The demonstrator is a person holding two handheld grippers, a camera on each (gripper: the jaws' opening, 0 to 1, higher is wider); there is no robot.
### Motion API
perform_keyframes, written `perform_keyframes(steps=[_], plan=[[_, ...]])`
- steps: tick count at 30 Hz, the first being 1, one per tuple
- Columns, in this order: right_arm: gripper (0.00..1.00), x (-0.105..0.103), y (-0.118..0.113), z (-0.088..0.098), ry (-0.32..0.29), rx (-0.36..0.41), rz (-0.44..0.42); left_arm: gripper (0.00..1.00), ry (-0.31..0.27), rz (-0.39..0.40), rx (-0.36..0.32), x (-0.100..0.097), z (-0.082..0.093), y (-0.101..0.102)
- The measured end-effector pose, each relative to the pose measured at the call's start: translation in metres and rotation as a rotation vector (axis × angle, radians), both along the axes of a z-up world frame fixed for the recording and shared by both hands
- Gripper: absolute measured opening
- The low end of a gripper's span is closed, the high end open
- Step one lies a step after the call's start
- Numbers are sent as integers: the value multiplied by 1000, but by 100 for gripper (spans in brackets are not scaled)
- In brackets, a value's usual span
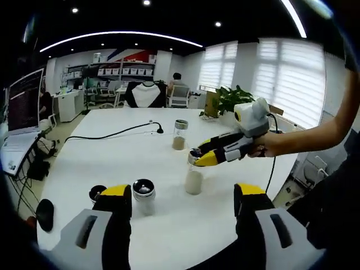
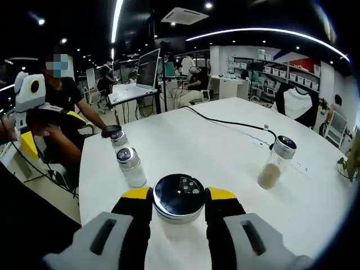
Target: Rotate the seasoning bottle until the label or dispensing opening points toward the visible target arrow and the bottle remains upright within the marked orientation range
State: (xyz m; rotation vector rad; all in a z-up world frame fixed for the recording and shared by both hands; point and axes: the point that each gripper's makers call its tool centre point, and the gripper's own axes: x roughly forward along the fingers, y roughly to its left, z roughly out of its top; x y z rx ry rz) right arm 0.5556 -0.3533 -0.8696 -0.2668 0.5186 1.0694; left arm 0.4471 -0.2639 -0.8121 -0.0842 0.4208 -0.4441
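The right hand-held gripper (image 2: 179, 202) has its yellow-tipped jaws closed against both sides of a seasoning bottle's cap (image 2: 179, 197). A bare forearm (image 1: 318, 132) reaches in from the right, its hand (image 1: 264, 147) wrapped around that gripper's handle. The left hand-held gripper (image 1: 184, 198) hovers with its jaws spread wide apart, holding nothing.

Bottle (image 2: 179, 198) body (below cap) hidden
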Motion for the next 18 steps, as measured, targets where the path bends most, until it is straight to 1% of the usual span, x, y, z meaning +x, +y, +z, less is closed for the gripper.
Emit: perform_keyframes(steps=[2,6,10,12,15,17,18], plan=[[34,-9,2,-1,2,0,8,78,-1,-7,-4,-3,0,-2],[34,-22,7,-1,-5,9,50,78,1,-22,0,-6,0,-4],[34,-27,9,-2,0,10,68,78,5,-48,13,-9,-1,-5],[34,-30,10,-3,-20,-19,97,78,4,-54,15,-9,-1,-5],[34,-35,11,-2,-20,-31,111,78,6,-57,16,-9,-1,-3],[35,-36,11,-2,5,-28,100,77,7,-60,18,-9,-2,-3],[35,-37,11,-1,6,-28,99,77,7,-62,19,-9,-2,-3]])
